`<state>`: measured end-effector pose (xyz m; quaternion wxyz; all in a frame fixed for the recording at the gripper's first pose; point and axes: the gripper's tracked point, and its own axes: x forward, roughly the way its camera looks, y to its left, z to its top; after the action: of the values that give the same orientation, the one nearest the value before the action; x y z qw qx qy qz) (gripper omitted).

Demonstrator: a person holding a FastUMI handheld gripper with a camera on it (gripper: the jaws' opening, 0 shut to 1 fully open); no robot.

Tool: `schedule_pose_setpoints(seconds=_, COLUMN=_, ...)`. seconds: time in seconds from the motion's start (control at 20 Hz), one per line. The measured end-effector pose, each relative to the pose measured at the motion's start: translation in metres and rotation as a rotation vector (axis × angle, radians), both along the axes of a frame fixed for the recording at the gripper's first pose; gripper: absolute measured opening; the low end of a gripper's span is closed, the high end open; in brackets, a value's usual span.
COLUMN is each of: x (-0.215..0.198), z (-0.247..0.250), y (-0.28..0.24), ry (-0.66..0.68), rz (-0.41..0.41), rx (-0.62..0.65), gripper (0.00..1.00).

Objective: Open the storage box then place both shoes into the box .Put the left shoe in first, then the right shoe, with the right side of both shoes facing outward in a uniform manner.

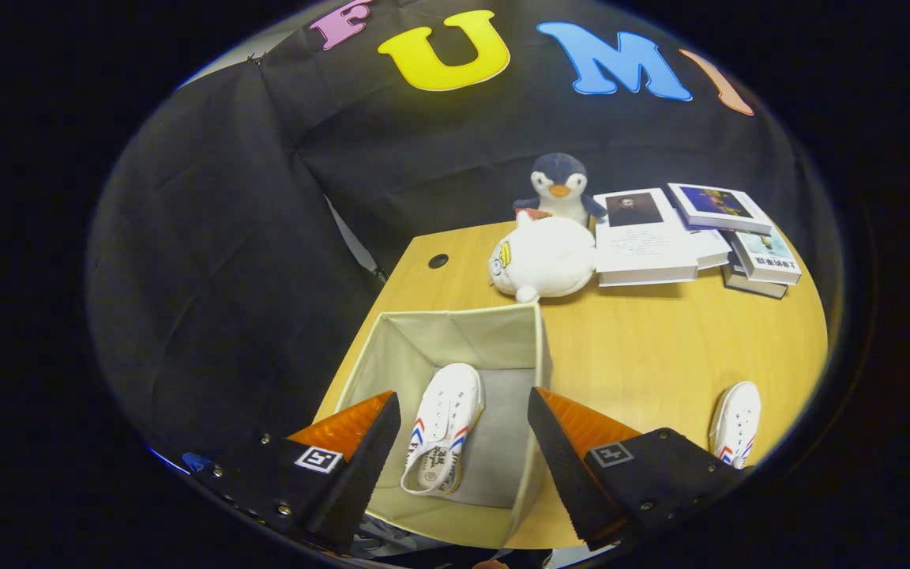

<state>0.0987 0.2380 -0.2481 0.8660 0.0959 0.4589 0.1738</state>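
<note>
Cream fabric storage box [455, 332] open on the wooden tabletop [644, 348], one shoe inside, one out.

We see our gripper [463, 442] with jaws spread wide and holding nothing, hanging above the box. Between them, on the box floor, lies a white shoe [443, 427] with red and blue stripes, toe pointing to 12 o'clock. Its mate, the second shoe [735, 423], lies on the tabletop at 3 o'clock from the box, beyond the right jaw. At 12 o'clock past the box sit a white plush toy [543, 257], a penguin plush [559, 188] and several books [688, 233].
</note>
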Motion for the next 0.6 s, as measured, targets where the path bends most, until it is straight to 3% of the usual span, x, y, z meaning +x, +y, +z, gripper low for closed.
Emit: schedule_pose_setpoints(seconds=0.6, x=-0.008, z=-0.003, y=-0.144, ry=-0.025, rz=-0.123, rx=-0.129, gripper=0.98)
